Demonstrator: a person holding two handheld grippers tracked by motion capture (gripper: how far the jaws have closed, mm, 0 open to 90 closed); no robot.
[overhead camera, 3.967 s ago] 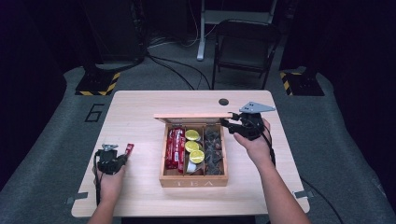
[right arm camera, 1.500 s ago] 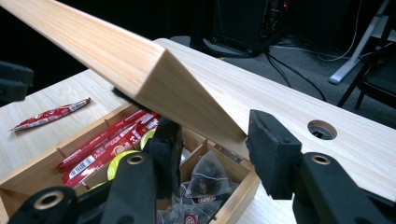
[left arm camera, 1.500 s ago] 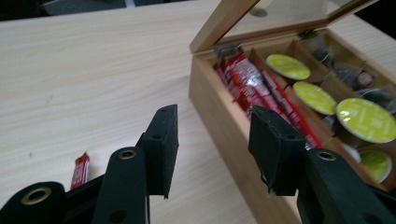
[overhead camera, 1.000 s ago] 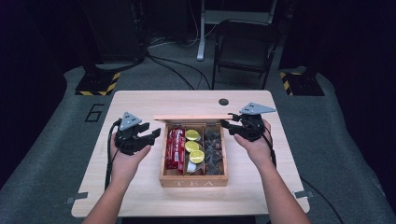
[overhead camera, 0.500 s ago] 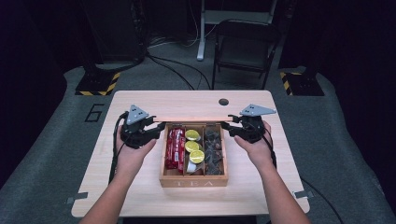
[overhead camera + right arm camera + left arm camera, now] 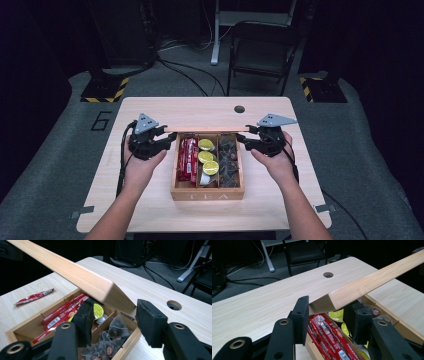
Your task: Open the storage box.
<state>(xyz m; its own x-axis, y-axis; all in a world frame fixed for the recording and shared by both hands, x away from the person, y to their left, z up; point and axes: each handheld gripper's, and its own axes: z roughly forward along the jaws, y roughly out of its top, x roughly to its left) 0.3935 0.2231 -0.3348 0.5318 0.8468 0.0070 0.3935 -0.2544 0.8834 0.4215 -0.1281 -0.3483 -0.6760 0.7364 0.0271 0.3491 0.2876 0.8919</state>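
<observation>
Resting on the pale worktop [image 6: 150, 200], the wooden tea box [image 6: 207, 192] is sitting between the two tools, its hinged lid [image 6: 207, 129] standing raised along the far edge. Four seconds ago the left tool [image 6: 169, 141] was lying low near the worktop's near left corner beside a loose red packet; a second ago it was already up beside the box, and now it is sitting at the lid's left end. The right tool [image 6: 245, 141] is sitting at the lid's right end, much as in the earlier frames.

In the left gripper view the lid [image 6: 367, 286] is running away from the left tool [image 6: 325, 315], its cut end lying between the jaws; the left jaw is touching that end while the right jaw is standing just apart from it, so the tool is open around the lid. Its jaws have been closing over the last second.

In the right gripper view the lid [image 6: 75, 277] is stretching away from the right tool [image 6: 112, 320], its end hanging above and between the jaws without touching either; this tool is open too, its jaws having just been opening.

Below the jaws, the box is showing red stick packets [image 6: 187, 159] nearest the left tool, yellow capsules [image 6: 207, 157] in the middle compartment, and dark tea bags [image 6: 229, 160] nearest the right tool. One red packet [image 6: 33, 297] is lying on the worktop beyond the box.
</observation>
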